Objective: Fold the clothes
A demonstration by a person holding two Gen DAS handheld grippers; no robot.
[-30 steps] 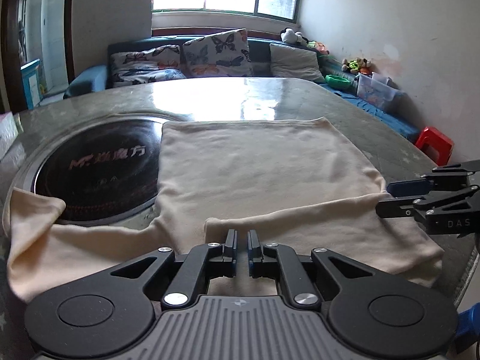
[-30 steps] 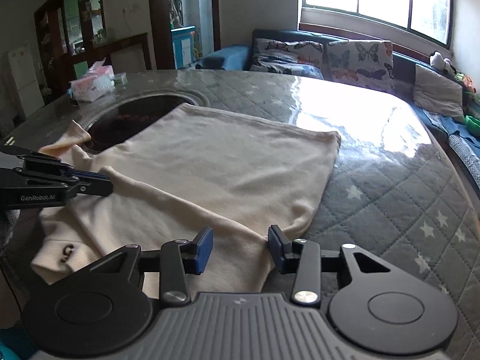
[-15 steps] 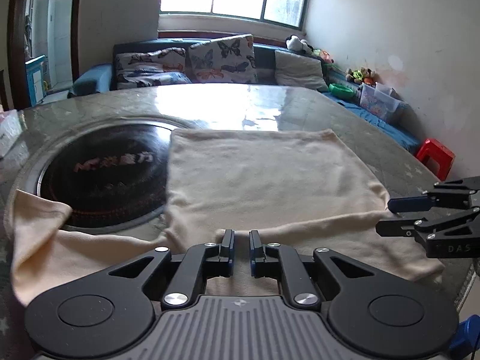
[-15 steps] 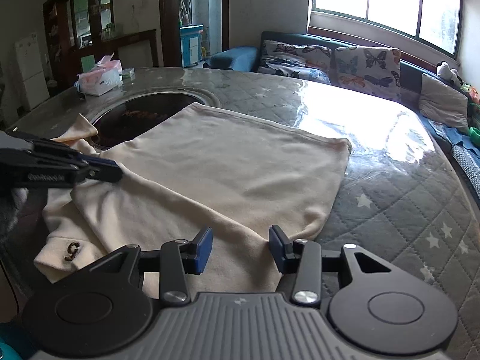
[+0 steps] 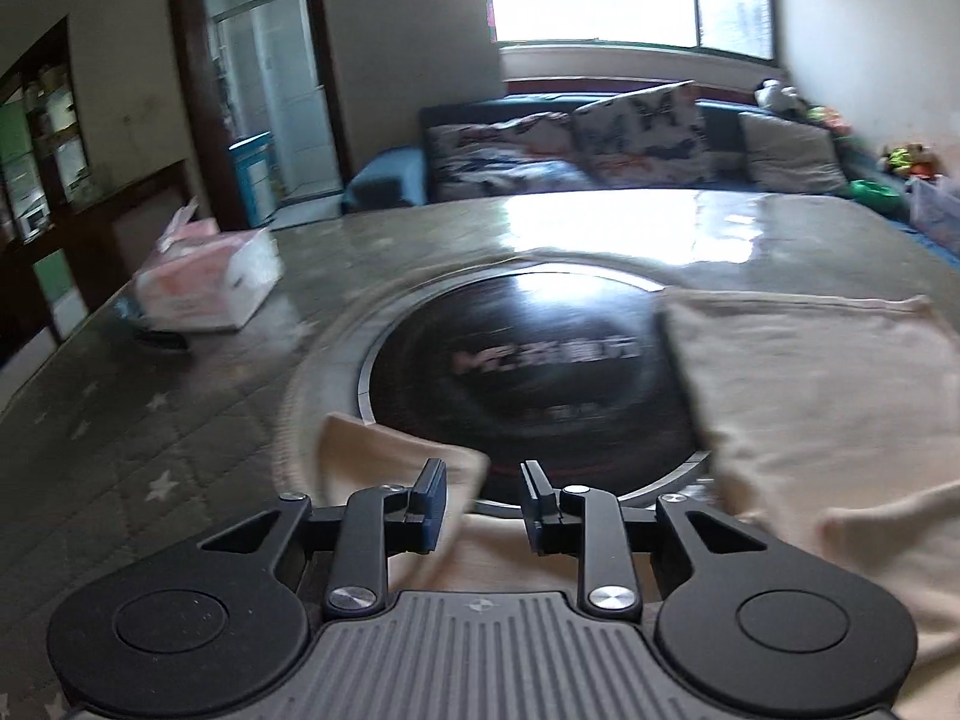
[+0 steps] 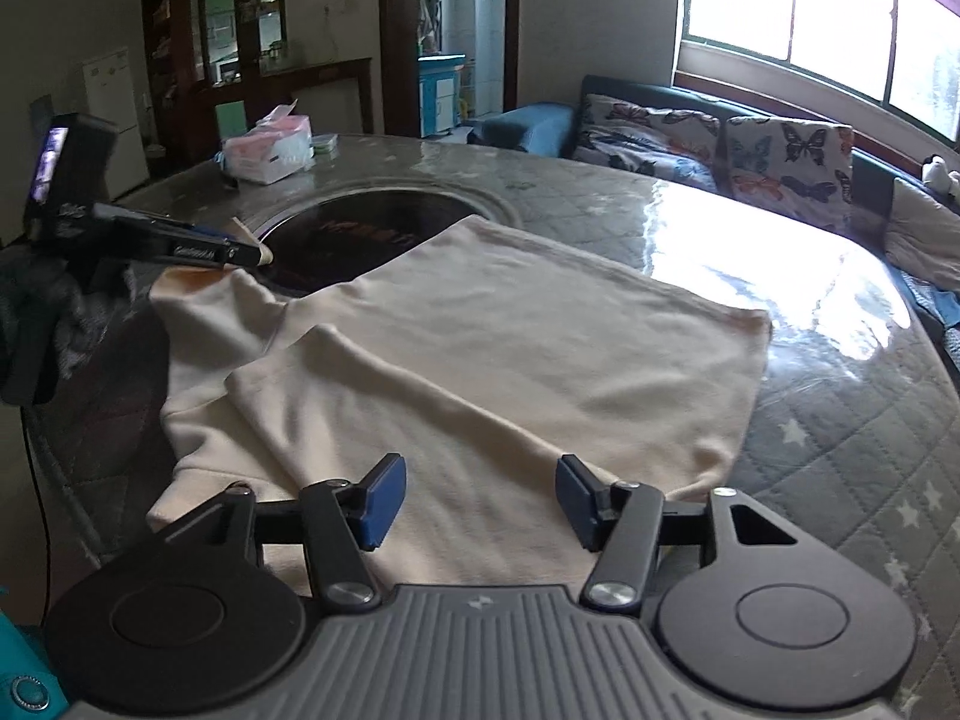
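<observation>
On the surface the cream shirt lies spread flat, with its far left corner over the dark round plate that is set into the top. One sleeve stretches to the left, and its end rests on the rim of the plate.

Your left tool is over this sleeve end. Its jaws stand apart, and the cuff lies between and under them; nothing is gripped. From the right wrist view the left tool shows from the side, with its tips just at the sleeve end, but there you cannot tell if they touch the cloth.

Your right tool hovers over the near edge of the shirt, close to the folded part. Its jaws are wide apart and hold nothing.

Behind the plate, at the far left of the surface, stands a tissue box. The left wrist view is blurred.
</observation>
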